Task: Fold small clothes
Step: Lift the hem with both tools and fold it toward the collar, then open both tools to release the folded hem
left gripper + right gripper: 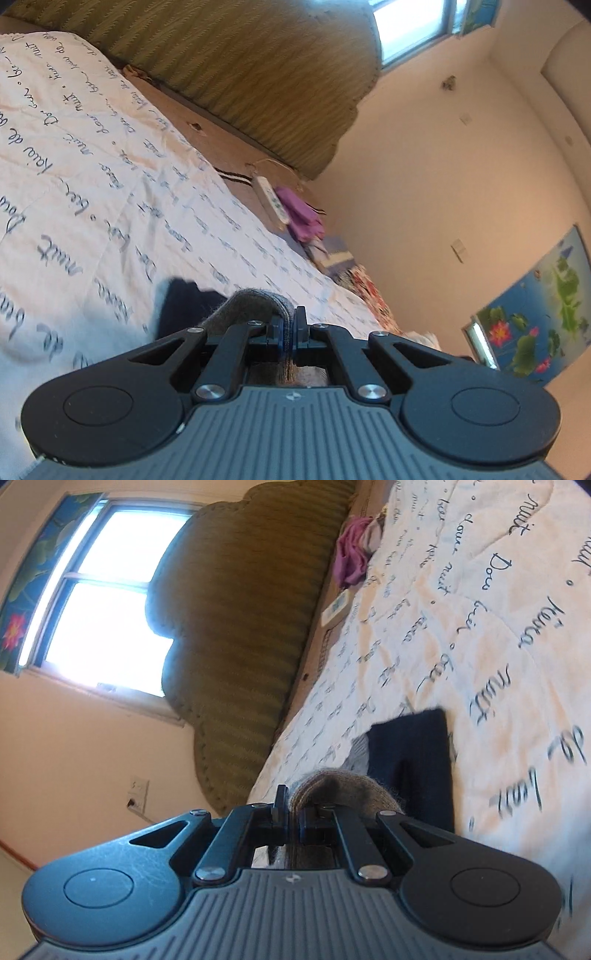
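My left gripper (290,326) is shut on a grey knitted garment (251,302), whose edge arches up between the jaws. My right gripper (293,812) is shut on the same grey knitted garment (343,786), bunched just beyond the jaws. A dark navy folded cloth (184,306) lies on the bed just past the grey piece; it also shows in the right wrist view (413,753). Both grippers are held above the white quilt with script print (92,184), also in the right wrist view (480,627).
A green padded headboard (240,66) runs along the bed's far side. A purple garment (301,214) and a white remote (271,201) lie near it, with other clothes beside them. The purple garment (351,554) and remote (334,609) also show in the right wrist view.
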